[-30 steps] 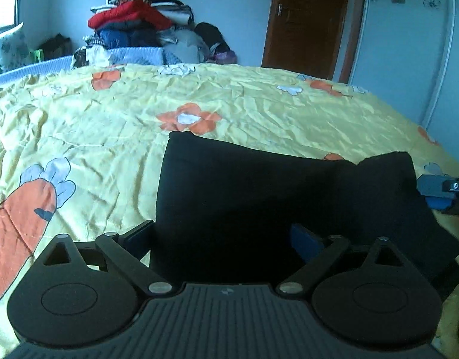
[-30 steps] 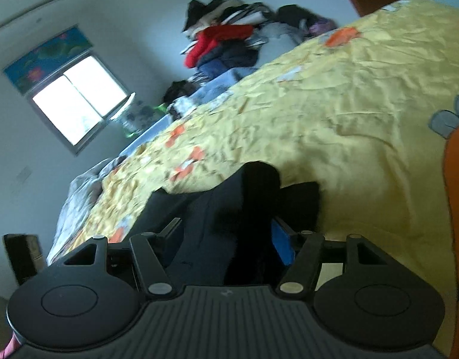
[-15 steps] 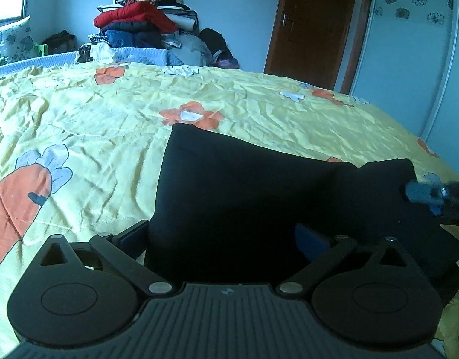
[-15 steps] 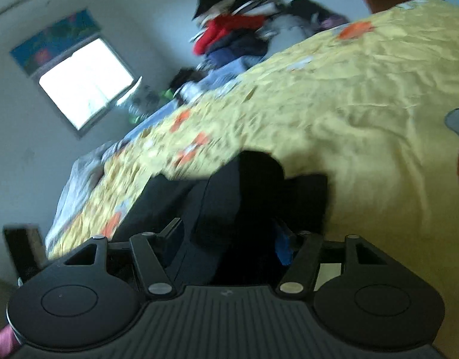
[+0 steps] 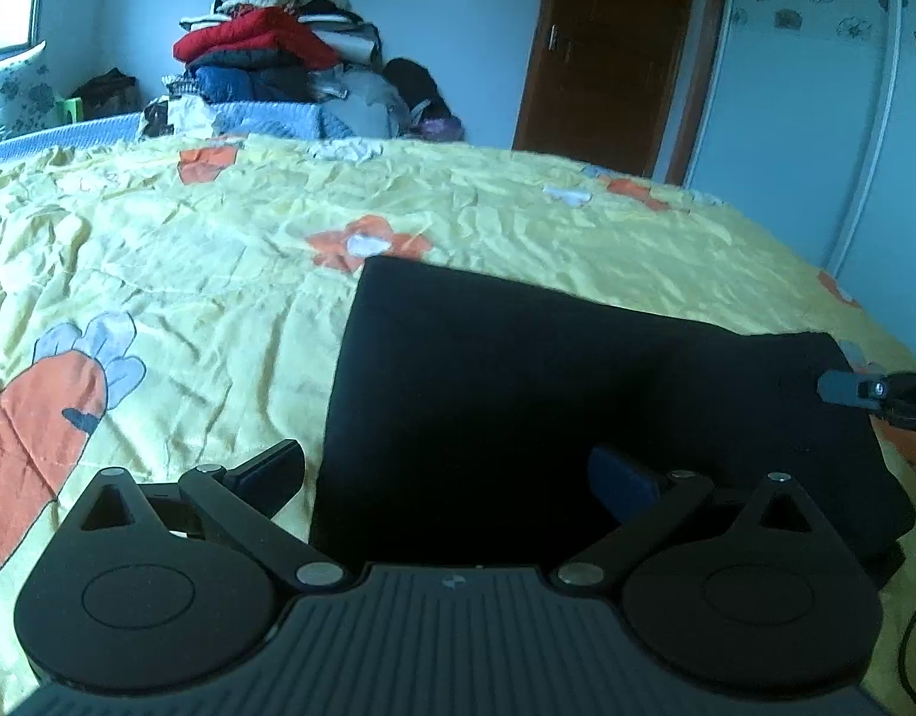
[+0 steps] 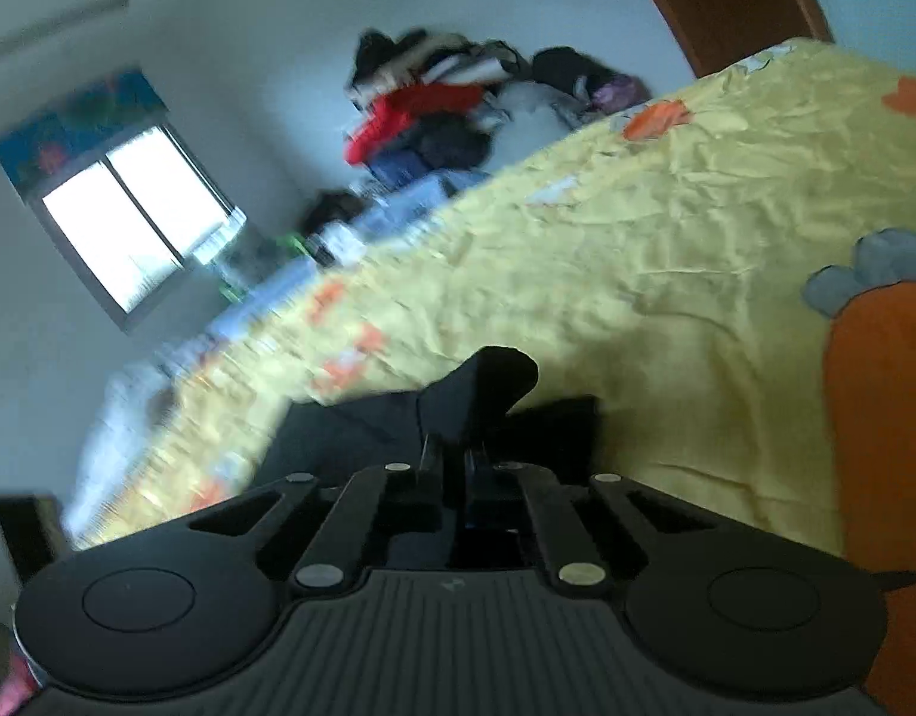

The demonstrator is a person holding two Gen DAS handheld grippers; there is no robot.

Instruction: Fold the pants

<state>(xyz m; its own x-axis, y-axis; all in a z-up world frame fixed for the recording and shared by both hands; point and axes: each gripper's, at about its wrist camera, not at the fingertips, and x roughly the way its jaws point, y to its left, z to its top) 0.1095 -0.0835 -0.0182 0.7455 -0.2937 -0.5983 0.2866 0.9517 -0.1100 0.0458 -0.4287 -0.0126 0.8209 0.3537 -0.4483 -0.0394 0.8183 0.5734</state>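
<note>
Closed now on the folded black cloth pants (image 6: 493,382), right tool (image 6: 452,459) pinches a raised corner ahead of its fingers.
Pants lie on the yellow carrot-print bedspread (image 5: 177,274); left tool (image 5: 452,477) gapes around their near edge, ungripped.

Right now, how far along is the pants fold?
Done: the black pants lie as a flat folded rectangle on the yellow bedspread. In hand: the right gripper is shut on a corner. The left gripper is open around the near edge. Left: the next fold over.

Yellow bedspread (image 5: 219,250); clothes pile (image 5: 273,53); door (image 5: 613,48)
</note>
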